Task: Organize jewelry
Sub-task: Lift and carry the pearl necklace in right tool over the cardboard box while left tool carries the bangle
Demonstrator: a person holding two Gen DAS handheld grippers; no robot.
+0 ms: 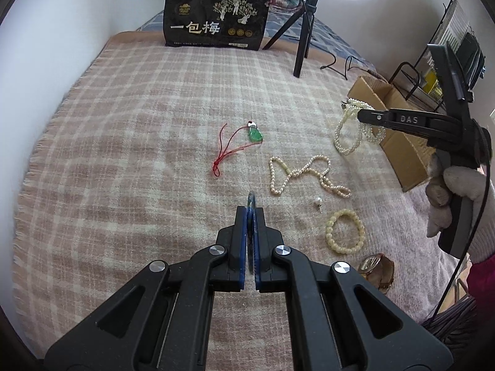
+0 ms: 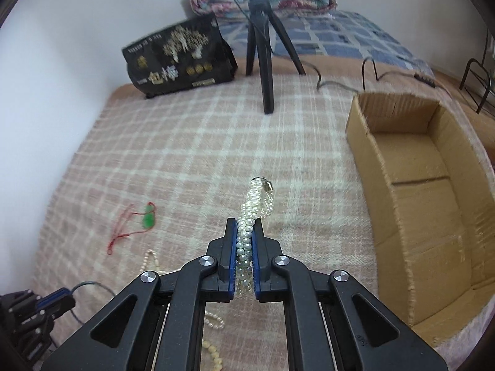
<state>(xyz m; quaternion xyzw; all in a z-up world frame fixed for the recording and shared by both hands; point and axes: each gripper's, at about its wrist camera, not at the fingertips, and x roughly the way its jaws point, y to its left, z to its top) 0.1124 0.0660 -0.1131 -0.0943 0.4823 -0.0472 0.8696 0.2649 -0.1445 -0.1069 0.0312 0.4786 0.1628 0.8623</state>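
My left gripper is shut on a dark ring-shaped bangle, held edge-on above the blanket. My right gripper is shut on a multi-strand white pearl necklace; in the left wrist view the necklace hangs from it beside the cardboard box. On the blanket lie a green pendant on a red cord, a pearl necklace, a loose pearl earring, a cream bead bracelet and a gold watch.
The open cardboard box stands at the right. A black snack bag and a ring-light tripod stand at the far edge, with a cable behind the box. A wire rack is at the far right.
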